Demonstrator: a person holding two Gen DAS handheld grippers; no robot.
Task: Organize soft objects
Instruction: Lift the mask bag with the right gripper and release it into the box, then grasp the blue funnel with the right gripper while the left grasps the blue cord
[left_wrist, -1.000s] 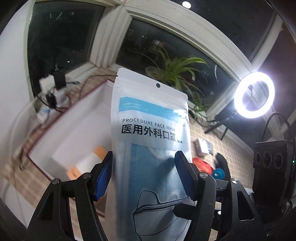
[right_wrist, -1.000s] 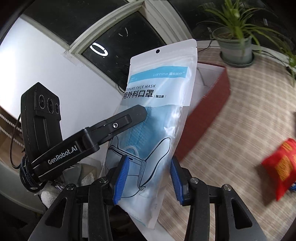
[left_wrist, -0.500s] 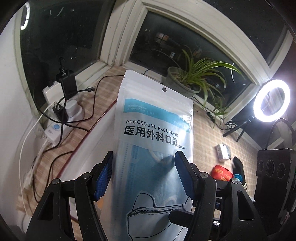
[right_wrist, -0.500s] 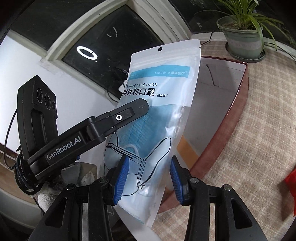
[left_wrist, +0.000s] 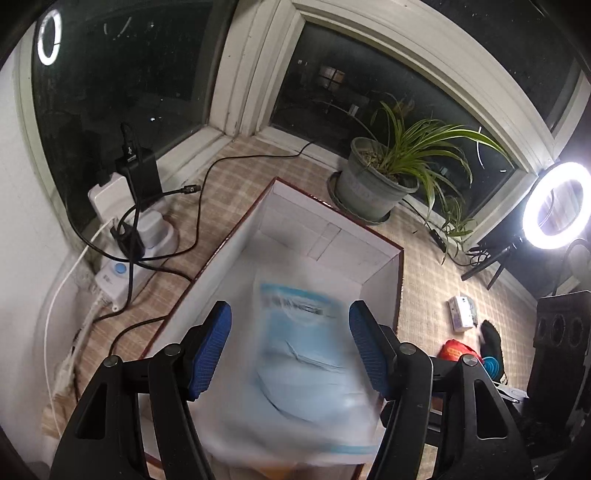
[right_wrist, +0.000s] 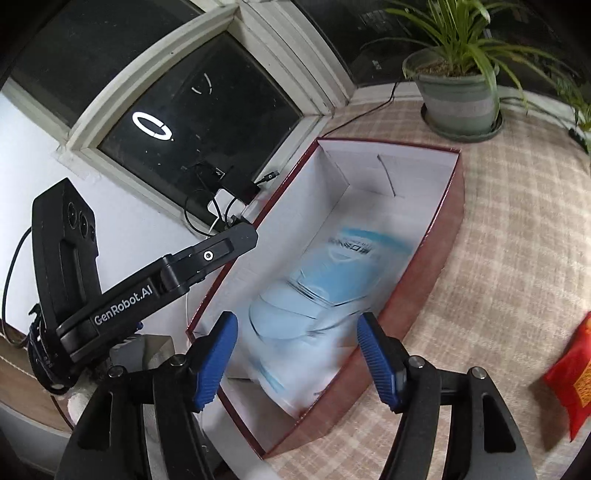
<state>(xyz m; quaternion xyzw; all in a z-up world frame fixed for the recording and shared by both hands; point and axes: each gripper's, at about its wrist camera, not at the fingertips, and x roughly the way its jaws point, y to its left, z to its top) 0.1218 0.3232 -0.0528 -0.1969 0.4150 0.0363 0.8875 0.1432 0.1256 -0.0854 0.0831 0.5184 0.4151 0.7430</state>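
Observation:
The face mask pack (left_wrist: 299, 354), a clear bag with blue masks inside, is blurred with motion inside the dark red box with white lining (left_wrist: 325, 229). It also shows in the right wrist view (right_wrist: 325, 291), lying in the box (right_wrist: 447, 236). My left gripper (left_wrist: 290, 343) is open above the box, its blue pads wide apart and touching nothing. My right gripper (right_wrist: 297, 354) is open too, above the near end of the box. The left gripper's body shows in the right wrist view (right_wrist: 122, 295), at the left of the box.
A potted plant (left_wrist: 384, 181) stands behind the box on the checked cloth. A power strip with chargers and cables (left_wrist: 129, 229) lies left of it. A red snack bag (right_wrist: 572, 376), a small white pack (left_wrist: 461, 314) and a ring light (left_wrist: 557, 206) are to the right.
Both grippers opened and let go of the mask pack. It dropped from upright between the fingers into the box. Both views now tilt down over the box.

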